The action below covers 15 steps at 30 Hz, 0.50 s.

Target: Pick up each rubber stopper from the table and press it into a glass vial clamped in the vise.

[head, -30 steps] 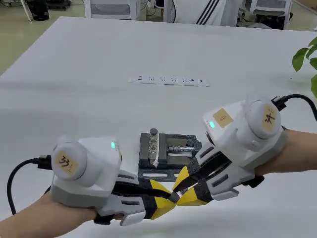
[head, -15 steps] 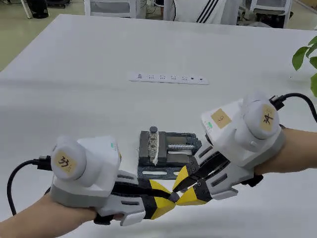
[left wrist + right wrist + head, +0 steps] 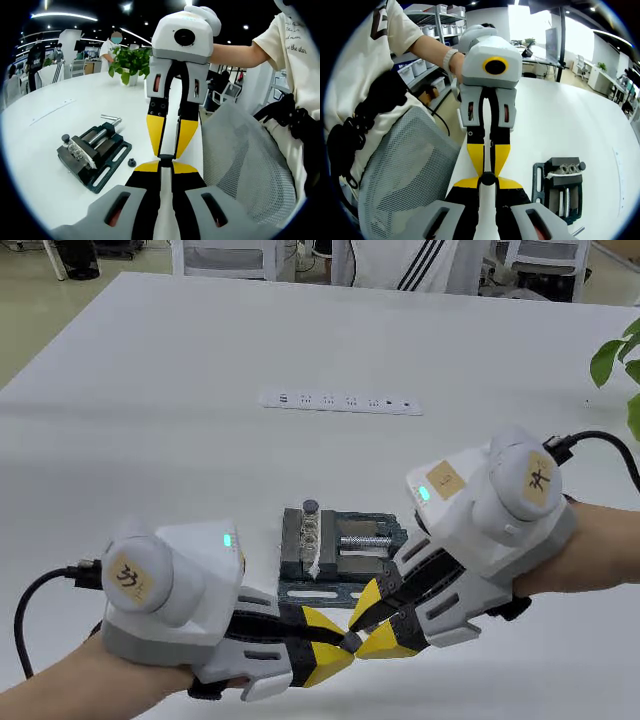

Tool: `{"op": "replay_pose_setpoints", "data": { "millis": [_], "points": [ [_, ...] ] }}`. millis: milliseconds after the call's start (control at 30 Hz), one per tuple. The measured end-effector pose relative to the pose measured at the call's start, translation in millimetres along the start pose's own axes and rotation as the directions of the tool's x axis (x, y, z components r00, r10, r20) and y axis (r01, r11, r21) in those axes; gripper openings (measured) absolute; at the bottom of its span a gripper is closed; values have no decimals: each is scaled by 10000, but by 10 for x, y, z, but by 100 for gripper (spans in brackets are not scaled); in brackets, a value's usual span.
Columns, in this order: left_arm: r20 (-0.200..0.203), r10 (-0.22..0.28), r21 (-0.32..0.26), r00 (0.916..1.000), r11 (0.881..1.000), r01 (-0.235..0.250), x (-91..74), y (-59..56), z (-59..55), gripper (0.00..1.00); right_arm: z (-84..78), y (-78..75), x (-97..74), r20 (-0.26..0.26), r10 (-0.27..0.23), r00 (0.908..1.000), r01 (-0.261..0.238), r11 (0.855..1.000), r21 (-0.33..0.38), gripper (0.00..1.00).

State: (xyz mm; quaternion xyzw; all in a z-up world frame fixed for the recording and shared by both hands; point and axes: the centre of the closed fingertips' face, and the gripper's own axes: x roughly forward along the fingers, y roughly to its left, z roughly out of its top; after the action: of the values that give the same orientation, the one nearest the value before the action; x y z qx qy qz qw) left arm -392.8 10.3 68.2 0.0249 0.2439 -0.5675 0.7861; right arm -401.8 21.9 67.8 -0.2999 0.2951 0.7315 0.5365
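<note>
white table with a power strip, green plant to one side, office chairs beyond.

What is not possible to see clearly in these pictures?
1. The stopper between the tips: yellow jaws mostly cover it in all views, so whether the left gripper or right gripper pinches it is unclear.
2. The vials in the vise: too small to count in the head view.
</note>
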Motion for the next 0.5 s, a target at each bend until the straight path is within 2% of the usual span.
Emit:
{"op": "replay_pose_setpoints", "data": {
  "millis": [233,400,500],
  "points": [
    [20,94,-54,10000,9999,-94,6,10,-9,4,-2,-1,7,-56,-5,10000,5,10000,-13,6],
    [129,300,-304,9995,9991,-296,0,42,-12,5,2,-29,16,-135,-116,9998,116,9999,-15,6],
    [230,405,-408,9989,9984,-395,-15,56,-8,11,-2,-65,13,-211,-279,9994,278,9996,-37,6]
  ]
}}
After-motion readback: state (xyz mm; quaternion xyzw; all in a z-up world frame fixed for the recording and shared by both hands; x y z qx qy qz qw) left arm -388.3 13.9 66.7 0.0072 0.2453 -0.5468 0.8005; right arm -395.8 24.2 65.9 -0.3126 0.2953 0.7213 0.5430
